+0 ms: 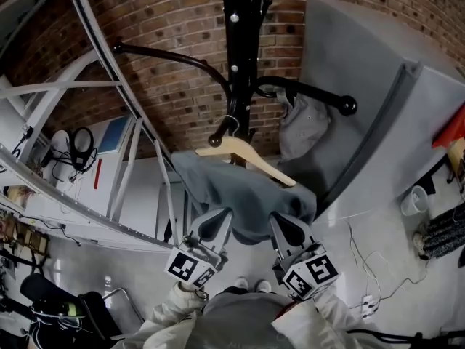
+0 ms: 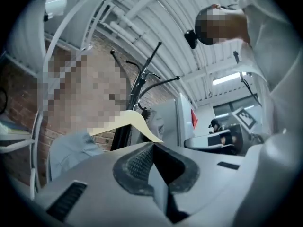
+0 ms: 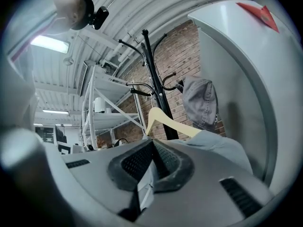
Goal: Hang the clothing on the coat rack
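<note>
A grey garment [image 1: 240, 191] is draped over a pale wooden hanger [image 1: 247, 158], whose metal hook sits on a lower arm of the black coat rack [image 1: 240, 49]. My left gripper [image 1: 216, 220] is at the garment's lower left hem, its jaws shut on the fabric. At the lower right hem, my right gripper [image 1: 282, 224] is shut on the cloth as well. In the left gripper view, the hanger [image 2: 128, 122] and garment [image 2: 71, 150] rise past the closed left gripper [image 2: 154, 145]. The right gripper view has the hanger [image 3: 165, 122] and garment [image 3: 222, 145] just beyond the right gripper [image 3: 152, 143].
A grey cap or cloth [image 1: 301, 126] hangs from the rack's right arm. A tall grey cabinet [image 1: 378, 86] stands close on the right, and a white shelf frame [image 1: 109, 158] on the left. A brick wall is behind. Cables and a white cup [image 1: 414, 201] lie on the floor.
</note>
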`<state>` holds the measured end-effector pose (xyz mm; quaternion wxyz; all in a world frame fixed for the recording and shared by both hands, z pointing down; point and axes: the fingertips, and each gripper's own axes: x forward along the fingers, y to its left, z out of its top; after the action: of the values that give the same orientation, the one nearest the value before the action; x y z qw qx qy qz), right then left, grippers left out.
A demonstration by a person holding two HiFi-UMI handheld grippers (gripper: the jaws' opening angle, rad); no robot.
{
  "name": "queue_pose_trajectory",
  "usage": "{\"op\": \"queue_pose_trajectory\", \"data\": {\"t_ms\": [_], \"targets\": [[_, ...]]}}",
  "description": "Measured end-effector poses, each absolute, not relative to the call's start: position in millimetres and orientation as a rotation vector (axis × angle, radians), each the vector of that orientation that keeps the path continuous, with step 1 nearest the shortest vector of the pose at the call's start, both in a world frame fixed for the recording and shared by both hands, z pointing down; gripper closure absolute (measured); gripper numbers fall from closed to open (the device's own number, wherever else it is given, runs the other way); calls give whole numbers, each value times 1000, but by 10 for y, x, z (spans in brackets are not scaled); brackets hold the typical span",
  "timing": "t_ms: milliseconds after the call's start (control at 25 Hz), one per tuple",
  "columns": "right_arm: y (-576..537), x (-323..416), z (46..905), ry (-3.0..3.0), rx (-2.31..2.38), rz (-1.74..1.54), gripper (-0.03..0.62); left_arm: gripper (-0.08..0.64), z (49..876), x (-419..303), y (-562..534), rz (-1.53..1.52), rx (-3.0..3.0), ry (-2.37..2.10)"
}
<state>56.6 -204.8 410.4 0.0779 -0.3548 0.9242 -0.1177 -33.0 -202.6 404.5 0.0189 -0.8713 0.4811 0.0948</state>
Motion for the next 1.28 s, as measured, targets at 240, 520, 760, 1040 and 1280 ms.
{"op": "queue_pose_trajectory", "data": {"t_ms": [240, 520, 760, 1040, 1280], "targets": [[-1800, 523, 4121, 2765, -1075, -355, 569, 552, 4166, -216, -1742, 302, -2791, 1469], [-1470, 183, 4131, 2769, -1097, -350, 569, 552, 4223, -485, -1448, 286, -2818, 1458], [-1128, -169, 4102, 2758, -1131, -330, 569, 552, 4313, -855, -1073, 291, -2840, 1475], [-721, -408, 4152, 2753, -1197, -319, 569, 552, 4327, -1123, -723, 289, -2849, 1473], [-645, -190, 4153, 2678, -1357, -293, 569, 552, 4293, -1073, -618, 286, -2845, 1473]]}}
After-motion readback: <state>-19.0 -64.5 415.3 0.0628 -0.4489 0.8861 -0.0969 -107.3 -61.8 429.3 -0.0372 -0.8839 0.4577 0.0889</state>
